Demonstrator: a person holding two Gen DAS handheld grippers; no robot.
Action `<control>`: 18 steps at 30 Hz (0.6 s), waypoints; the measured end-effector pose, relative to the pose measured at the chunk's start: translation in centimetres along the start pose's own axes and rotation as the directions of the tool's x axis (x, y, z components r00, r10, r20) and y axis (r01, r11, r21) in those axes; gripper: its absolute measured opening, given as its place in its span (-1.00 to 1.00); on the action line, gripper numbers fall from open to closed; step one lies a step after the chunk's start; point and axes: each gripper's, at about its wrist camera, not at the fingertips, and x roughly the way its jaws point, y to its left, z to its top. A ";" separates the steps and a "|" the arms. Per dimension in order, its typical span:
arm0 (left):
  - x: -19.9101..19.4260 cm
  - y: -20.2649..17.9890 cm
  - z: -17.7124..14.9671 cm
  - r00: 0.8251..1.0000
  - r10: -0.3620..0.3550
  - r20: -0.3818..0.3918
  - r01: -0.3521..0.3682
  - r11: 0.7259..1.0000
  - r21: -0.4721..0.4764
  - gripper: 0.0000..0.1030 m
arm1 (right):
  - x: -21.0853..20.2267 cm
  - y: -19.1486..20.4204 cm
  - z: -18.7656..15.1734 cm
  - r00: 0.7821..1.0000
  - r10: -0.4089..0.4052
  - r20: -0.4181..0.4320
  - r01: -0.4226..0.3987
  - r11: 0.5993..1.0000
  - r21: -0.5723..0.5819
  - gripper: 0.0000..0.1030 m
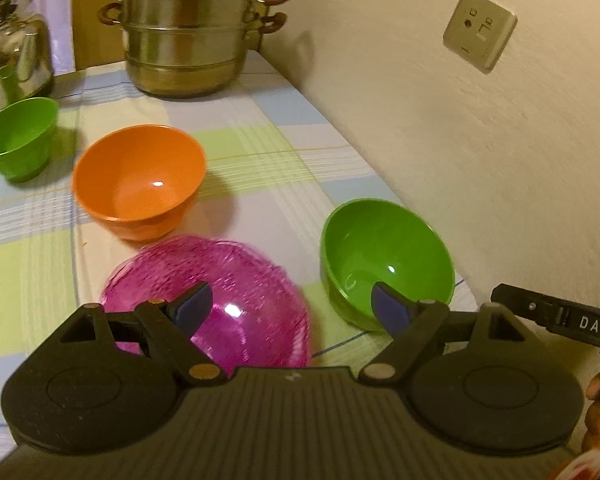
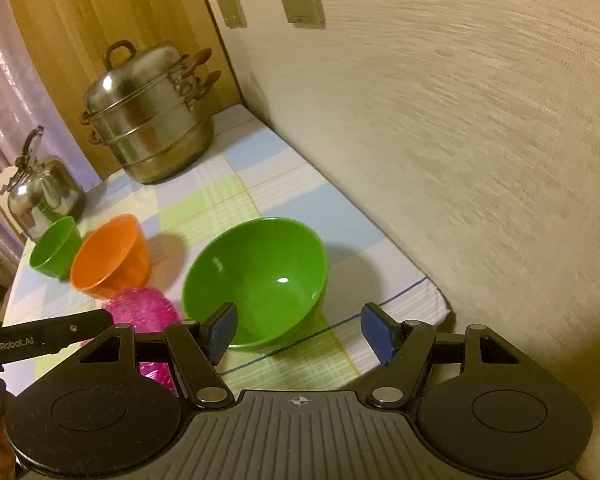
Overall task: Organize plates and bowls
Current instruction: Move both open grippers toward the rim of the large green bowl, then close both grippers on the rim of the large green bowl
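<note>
A pink see-through bowl [image 1: 236,280] lies on the checked tablecloth [image 1: 260,136] just under my left gripper [image 1: 290,306], which hangs open above it with nothing between its blue pads. A large green bowl [image 1: 384,264] stands to its right near the wall, an orange bowl [image 1: 140,184] behind it, a small green bowl [image 1: 18,138] at far left. In the right wrist view my right gripper [image 2: 300,334] is open over the table's near edge, its left pad in front of the large green bowl [image 2: 260,276]. The orange bowl [image 2: 112,256], small green bowl [image 2: 56,246] and pink bowl [image 2: 144,308] sit to the left.
A tall steel steamer pot [image 1: 184,28] stands at the back of the table, a steel kettle [image 1: 12,52] at back left. The cream wall [image 1: 480,160] with sockets runs close along the table's right side. A hand [image 1: 598,412] holds the other gripper at lower right.
</note>
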 end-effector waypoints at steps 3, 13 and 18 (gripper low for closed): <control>1.4 -0.4 0.9 1.000 -0.027 -0.016 0.027 1.000 0.007 0.49 | 0.6 -0.4 0.5 1.000 -0.016 -0.003 0.016 1.000 0.003 0.32; 6.5 -2.2 2.9 0.993 -0.065 -0.100 0.071 0.996 0.060 0.07 | 4.1 -1.4 1.6 0.998 -0.029 -0.060 0.029 1.000 0.008 0.32; 8.3 -2.7 3.3 0.989 -0.069 -0.127 0.081 0.993 0.090 -0.10 | 6.0 -1.8 1.9 0.995 -0.030 -0.091 0.030 1.000 0.001 0.31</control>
